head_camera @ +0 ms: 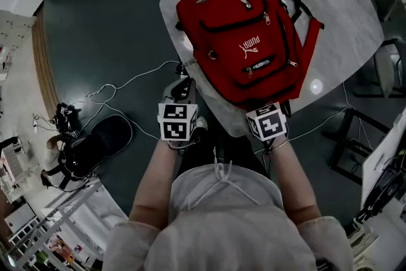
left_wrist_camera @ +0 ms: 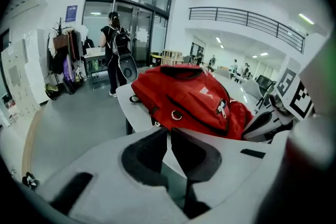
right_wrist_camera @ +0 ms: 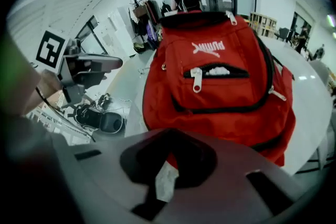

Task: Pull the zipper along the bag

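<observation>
The white table (head_camera: 342,22) held a red backpack (head_camera: 247,35) lying flat by its near edge. The half-open pocket zipper (right_wrist_camera: 215,71) ran side to side. Its pull (right_wrist_camera: 196,78) lay ahead of the right gripper (right_wrist_camera: 171,139) (the nearer one). That gripper's jaws were closed. The left gripper (left_wrist_camera: 169,132) was closed too, and empty, at the table's left edge. Nothing stood in the way.

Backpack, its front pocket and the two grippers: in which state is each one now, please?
backpack: lies flat on the table, front up.
small front pocket: zipper open.
left gripper: jaws almost together, empty.
right gripper: jaws together; grip on anything not clear.
</observation>
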### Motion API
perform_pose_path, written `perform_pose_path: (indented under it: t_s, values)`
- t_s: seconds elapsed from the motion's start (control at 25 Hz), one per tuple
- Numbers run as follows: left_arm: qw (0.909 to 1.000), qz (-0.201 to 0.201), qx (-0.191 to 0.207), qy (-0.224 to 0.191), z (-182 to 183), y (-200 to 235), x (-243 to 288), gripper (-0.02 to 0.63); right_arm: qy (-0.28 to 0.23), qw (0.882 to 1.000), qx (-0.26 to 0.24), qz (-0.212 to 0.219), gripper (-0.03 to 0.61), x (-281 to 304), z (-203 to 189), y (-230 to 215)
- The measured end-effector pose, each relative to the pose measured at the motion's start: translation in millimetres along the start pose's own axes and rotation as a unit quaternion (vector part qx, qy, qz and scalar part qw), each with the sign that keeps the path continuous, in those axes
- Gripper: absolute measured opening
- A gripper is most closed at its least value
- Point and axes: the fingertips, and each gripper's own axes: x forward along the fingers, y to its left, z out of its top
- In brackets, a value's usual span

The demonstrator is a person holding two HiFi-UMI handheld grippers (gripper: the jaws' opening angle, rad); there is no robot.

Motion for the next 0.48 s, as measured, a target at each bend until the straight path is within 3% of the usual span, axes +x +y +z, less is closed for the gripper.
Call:
perform_pose_path:
  t_s: [0.28, 0.48]
  values:
    - [0.9948, -0.028, -0.022, -0.096, 60, -26, -48, 0.018, -0.136, 0.988, -0.027, -0.07, 0.026, -71, 76, 0]
    - [0.9867, -0.036, -0.02, -0.157, 110, -35, -91, 0.018, -0.245, 0.966, -0.045, -0.066, 0.025, -134, 128, 19]
